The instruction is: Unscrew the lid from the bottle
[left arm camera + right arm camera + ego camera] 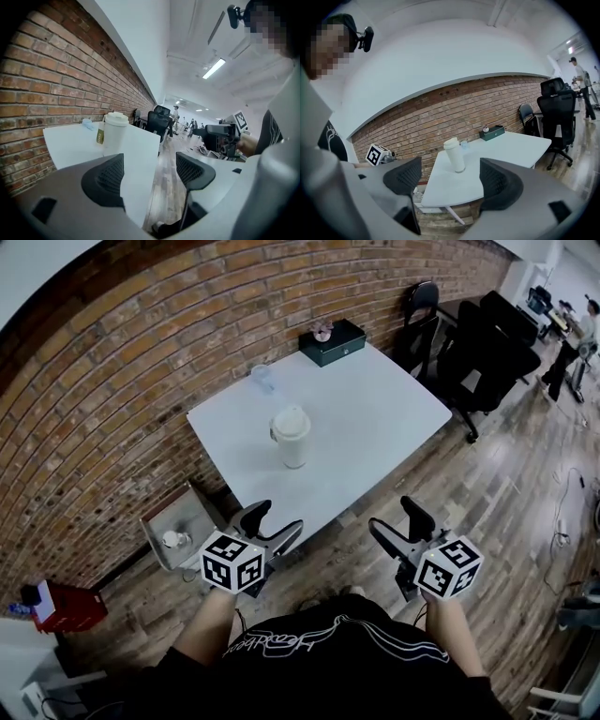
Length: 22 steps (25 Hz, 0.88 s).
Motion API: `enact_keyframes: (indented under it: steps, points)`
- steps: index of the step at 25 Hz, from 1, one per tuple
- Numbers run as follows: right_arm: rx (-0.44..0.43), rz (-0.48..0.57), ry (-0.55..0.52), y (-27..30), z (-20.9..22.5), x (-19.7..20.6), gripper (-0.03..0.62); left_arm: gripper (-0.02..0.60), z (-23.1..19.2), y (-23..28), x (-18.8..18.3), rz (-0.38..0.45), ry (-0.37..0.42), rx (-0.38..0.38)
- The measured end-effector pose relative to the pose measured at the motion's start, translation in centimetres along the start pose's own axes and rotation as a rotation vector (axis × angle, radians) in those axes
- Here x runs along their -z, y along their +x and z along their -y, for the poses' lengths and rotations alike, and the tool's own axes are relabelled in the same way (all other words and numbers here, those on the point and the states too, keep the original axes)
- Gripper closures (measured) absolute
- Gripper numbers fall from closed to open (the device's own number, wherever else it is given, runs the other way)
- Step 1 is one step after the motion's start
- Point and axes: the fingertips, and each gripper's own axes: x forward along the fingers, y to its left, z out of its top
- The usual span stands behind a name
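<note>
A cream-white bottle (292, 439) with its lid (291, 420) on stands upright on the white table (375, 409), towards the table's near-left part. It also shows in the left gripper view as the bottle (114, 132) and in the right gripper view as the bottle (454, 155). My left gripper (275, 522) hangs open off the table's near edge, nothing between its jaws. My right gripper (398, 519) is open too, empty, beside the table's near corner. Both grippers are well short of the bottle.
A small clear cup (262, 379) stands at the table's far left by the brick wall. A dark green box (333, 341) sits at the far edge. Black office chairs (487, 343) stand to the right. A grey case (173, 535) and a red box (66, 606) lie on the floor at left.
</note>
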Motion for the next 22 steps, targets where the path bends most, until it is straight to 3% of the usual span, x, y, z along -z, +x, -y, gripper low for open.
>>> enact_keyframes:
  steps: [3, 7, 12, 17, 22]
  points:
    - [-0.020, 0.003, 0.007, 1.2, 0.9, -0.3, 0.226, 0.230, -1.5, 1.3, -0.6, -0.001, 0.026, -0.048]
    - [-0.062, -0.018, -0.005, 3.9, 2.0, -0.9, 0.224, 0.230, -2.8, 3.7, -1.0, -0.007, 0.005, -0.066]
    - [-0.164, -0.056, -0.047, 8.1, 3.0, -3.1, 0.223, 0.221, -5.5, 6.3, -2.4, 0.013, 0.006, -0.182]
    - [-0.268, -0.101, -0.075, 12.4, 3.9, -5.0, 0.224, 0.216, -7.6, 8.9, -3.4, 0.037, 0.007, -0.232]
    - [-0.397, -0.157, -0.130, 16.5, 3.5, -6.0, 0.224, 0.212, -10.2, 10.5, -4.3, 0.068, 0.031, -0.329]
